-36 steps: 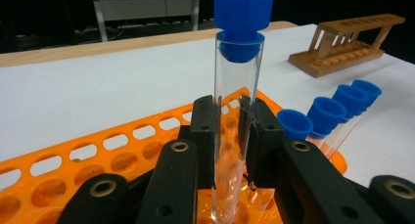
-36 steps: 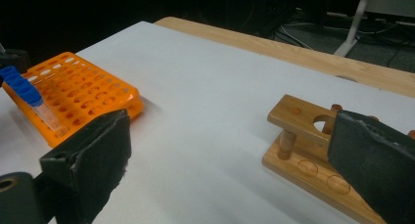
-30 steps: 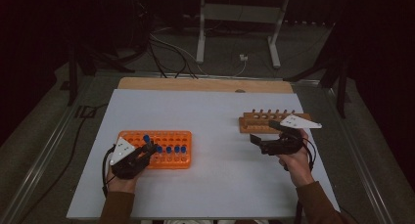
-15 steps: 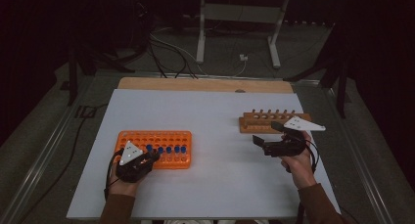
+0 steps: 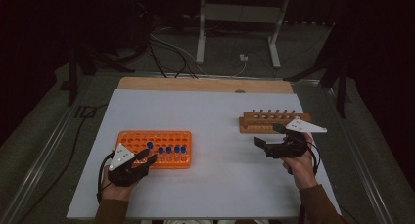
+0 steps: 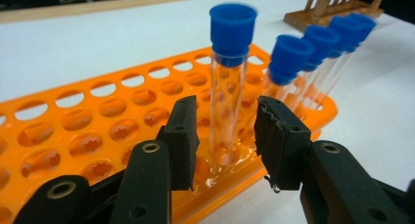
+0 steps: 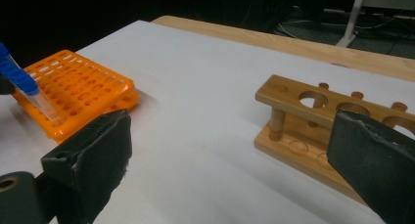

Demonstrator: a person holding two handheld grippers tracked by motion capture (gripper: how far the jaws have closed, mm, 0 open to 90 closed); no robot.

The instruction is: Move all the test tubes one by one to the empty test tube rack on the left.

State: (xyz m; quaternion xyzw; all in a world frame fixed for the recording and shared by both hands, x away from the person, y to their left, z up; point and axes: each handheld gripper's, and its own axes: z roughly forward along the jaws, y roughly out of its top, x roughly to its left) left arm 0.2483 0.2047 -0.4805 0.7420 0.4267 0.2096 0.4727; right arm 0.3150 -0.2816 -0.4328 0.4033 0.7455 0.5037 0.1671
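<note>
An orange tube rack (image 5: 147, 136) lies at the table's front left, with a row of blue-capped clear tubes (image 5: 169, 149) along its near edge. My left gripper (image 5: 147, 157) is at the rack's near left corner. In the left gripper view its jaws (image 6: 226, 111) have just been opening and stand on either side of one upright tube (image 6: 230, 77) seated in the rack (image 6: 98, 131), a gap showing on both sides. My right gripper (image 5: 266, 145) hovers wide open in front of the wooden rack (image 5: 266, 121), nothing between its jaws (image 7: 235, 136).
The wooden rack (image 7: 303, 111) has round empty holes along its top bar. More capped tubes (image 6: 313, 43) lean to the right of the one between the left jaws. A wooden strip (image 5: 205, 84) borders the white table's far edge.
The left gripper's jaws have parted from the tube, which stays upright in the orange rack. Both hands have hardly shifted.
</note>
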